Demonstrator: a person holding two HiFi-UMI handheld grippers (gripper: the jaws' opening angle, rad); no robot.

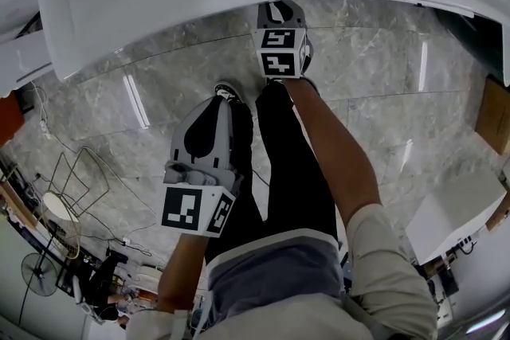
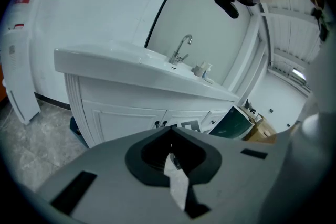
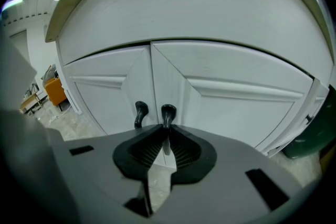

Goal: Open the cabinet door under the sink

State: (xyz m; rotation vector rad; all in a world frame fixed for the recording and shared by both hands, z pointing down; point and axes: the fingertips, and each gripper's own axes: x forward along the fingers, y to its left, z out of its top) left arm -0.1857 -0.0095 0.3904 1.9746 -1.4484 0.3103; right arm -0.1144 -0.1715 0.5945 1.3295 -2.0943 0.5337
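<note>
Cabinet door (image 3: 236,107) knob (image 3: 168,111) pinched in right gripper (image 3: 166,131) jaws; arm (image 1: 335,147) outstretched.

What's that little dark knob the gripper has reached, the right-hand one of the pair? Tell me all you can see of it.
The right knob is small, dark and glossy, perhaps metal or plastic, with a rounded head on a slim stem. It is fixed to the white right door, close to the centre seam, and matches the left knob beside it. The door looks shut. The right gripper appears closed on the stem, with the head standing above its jaws.
</note>
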